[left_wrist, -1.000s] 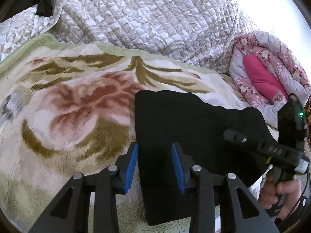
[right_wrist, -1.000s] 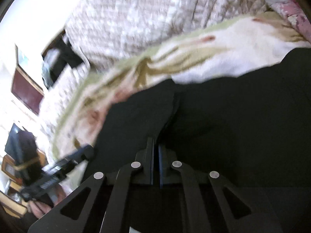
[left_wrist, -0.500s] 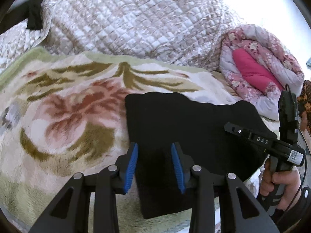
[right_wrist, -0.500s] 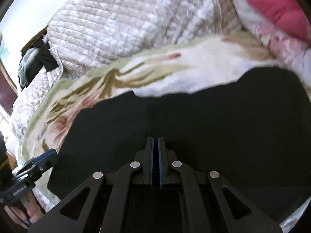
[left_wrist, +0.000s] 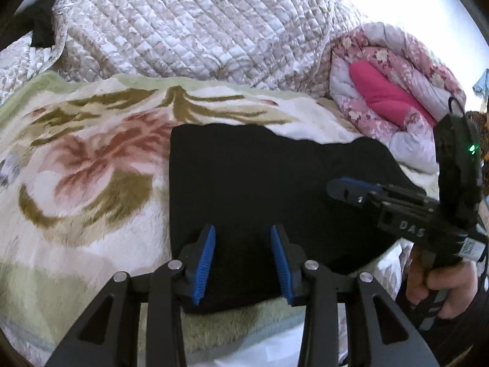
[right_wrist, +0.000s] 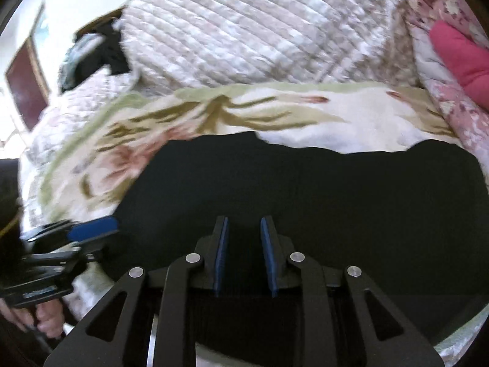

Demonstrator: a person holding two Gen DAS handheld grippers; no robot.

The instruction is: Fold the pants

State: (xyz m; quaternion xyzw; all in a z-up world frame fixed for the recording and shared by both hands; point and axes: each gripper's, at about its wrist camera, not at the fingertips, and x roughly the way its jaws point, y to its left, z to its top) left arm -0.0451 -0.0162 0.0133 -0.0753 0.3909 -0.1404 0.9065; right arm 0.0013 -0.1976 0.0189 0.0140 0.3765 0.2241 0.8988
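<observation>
The black pants (left_wrist: 259, 177) lie folded flat in a rough rectangle on the flowered blanket (left_wrist: 85, 168); they also fill the middle of the right wrist view (right_wrist: 305, 189). My left gripper (left_wrist: 243, 235) is open and empty above the pants' near left corner. My right gripper (right_wrist: 243, 226) is open and empty just above the pants' near edge. In the left wrist view the right gripper (left_wrist: 345, 188) shows over the pants' right side. The left gripper (right_wrist: 94, 227) shows at the left of the right wrist view.
A quilted beige bedspread (left_wrist: 198, 24) is heaped behind the blanket. A rolled pink floral quilt (left_wrist: 391, 76) lies at the right. Dark clothing (right_wrist: 104, 52) sits at the far left. The bed's near edge runs just below the pants.
My right gripper has opened, letting go of the pants, which have settled flat. The left gripper stays open and has drawn back slightly.
</observation>
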